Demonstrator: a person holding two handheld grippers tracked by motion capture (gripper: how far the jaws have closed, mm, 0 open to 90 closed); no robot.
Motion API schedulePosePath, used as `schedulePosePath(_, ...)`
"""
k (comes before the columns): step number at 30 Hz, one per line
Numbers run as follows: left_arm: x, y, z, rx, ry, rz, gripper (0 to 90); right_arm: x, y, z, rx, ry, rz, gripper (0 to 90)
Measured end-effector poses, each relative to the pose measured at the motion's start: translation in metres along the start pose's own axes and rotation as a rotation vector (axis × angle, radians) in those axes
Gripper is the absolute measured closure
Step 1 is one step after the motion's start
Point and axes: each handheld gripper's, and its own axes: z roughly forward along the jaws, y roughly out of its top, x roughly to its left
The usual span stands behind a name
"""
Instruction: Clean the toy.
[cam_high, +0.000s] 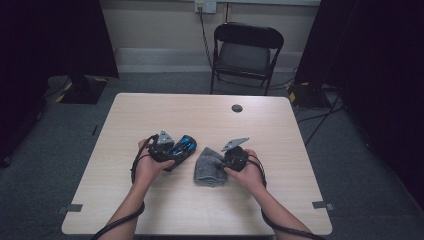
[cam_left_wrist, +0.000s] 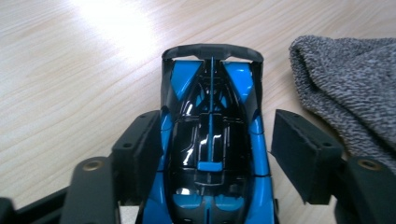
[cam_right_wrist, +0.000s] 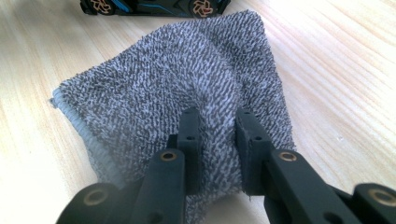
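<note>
Toy car between spread left jaws; cloth pinched by right gripper.

The blue and black toy car (cam_left_wrist: 212, 154) is seen on the table (cam_high: 150, 210) between the jaws of the left gripper (cam_left_wrist: 212, 140), which are spread and stand clear on the right side. Its long axis runs along the jaws, spoiler end pointing away. The grey cloth (cam_right_wrist: 177, 84) lies just beside the car, a fold pinched by the right gripper (cam_right_wrist: 217, 126).

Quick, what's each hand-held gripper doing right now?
Left hand-held gripper: open, jaws either side of the blue toy car, a gap showing at one pad.
Right hand-held gripper: shut on the grey cloth.
</note>
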Motion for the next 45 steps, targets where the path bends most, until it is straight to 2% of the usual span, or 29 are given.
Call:
schedulePosePath(12,-0.030,0.011,-0.016,-0.034,-0.059,0.013,32.7,-0.003,-0.004,-0.007,0.006,-0.059,0.039,74.1)
schedulePosePath(17,-0.045,0.014,-0.016,-0.041,-0.090,0.029,33.1,-0.002,-0.003,-0.010,0.011,-0.071,0.041,69.4)
schedulePosePath(21,-0.057,0.016,-0.012,-0.042,-0.112,0.049,34.4,-0.002,-0.001,-0.016,0.001,-0.075,0.036,63.9)
schedulePosePath(29,-0.076,0.021,-0.002,-0.047,-0.156,0.054,33.9,-0.010,0.005,-0.031,-0.026,-0.095,0.033,56.1)
schedulePosePath(32,-0.081,0.024,0.001,-0.048,-0.163,0.053,33.9,-0.014,0.004,-0.034,-0.024,-0.115,0.033,53.4)
schedulePosePath(35,-0.088,0.026,0.005,-0.051,-0.178,0.058,34.1,-0.021,0.003,-0.036,-0.030,-0.146,0.025,54.4)
schedulePosePath(39,-0.097,0.029,0.014,-0.047,-0.201,0.072,35.1,-0.033,0.001,-0.034,-0.033,-0.150,0.055,56.5)
schedulePosePath(45,-0.113,0.032,0.032,-0.034,-0.251,0.087,40.2,-0.044,0.001,-0.020,-0.021,-0.148,0.064,55.8)
